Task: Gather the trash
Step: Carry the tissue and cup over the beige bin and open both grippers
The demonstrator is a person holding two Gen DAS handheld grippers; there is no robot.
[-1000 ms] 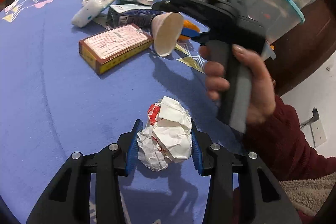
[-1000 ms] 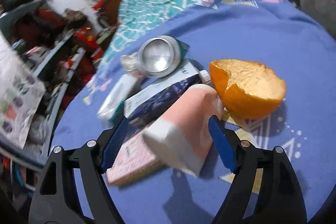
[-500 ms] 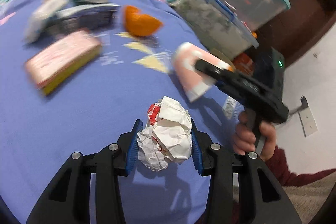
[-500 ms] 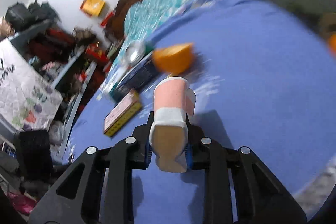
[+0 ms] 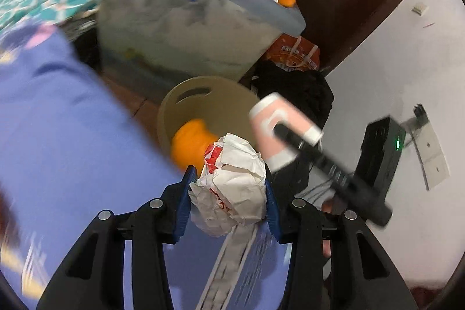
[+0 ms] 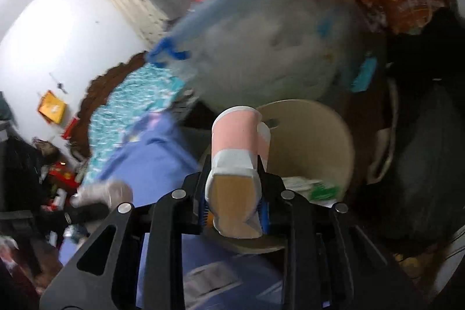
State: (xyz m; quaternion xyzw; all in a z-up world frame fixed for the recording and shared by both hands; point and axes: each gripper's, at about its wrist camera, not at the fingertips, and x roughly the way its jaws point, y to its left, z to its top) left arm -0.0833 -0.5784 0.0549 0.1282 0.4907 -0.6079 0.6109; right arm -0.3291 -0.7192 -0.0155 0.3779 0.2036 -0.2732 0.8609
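My left gripper [image 5: 228, 193] is shut on a crumpled white and red paper wad [image 5: 232, 188], held at the bed's edge just short of a beige waste bin [image 5: 186, 103] on the floor. The bin holds an orange peel [image 5: 189, 144]. My right gripper [image 6: 234, 202] is shut on a squashed pink and white paper cup [image 6: 235, 141], held over the same bin [image 6: 328, 135]. The cup [image 5: 279, 130] and right gripper also show in the left wrist view, right of the wad. White and green trash [image 6: 314, 188] lies inside the bin.
A blue bedsheet [image 5: 58, 150] fills the left. A large clear storage box with a blue lid and handle [image 5: 186, 28] stands behind the bin. A black bag [image 5: 299, 89] and an orange bag [image 5: 293, 54] sit to the bin's right, by a white wall.
Both grippers swung right from the bed to the floor bin, carrying the paper wad and the pink cup. The trash on the bed has left view.
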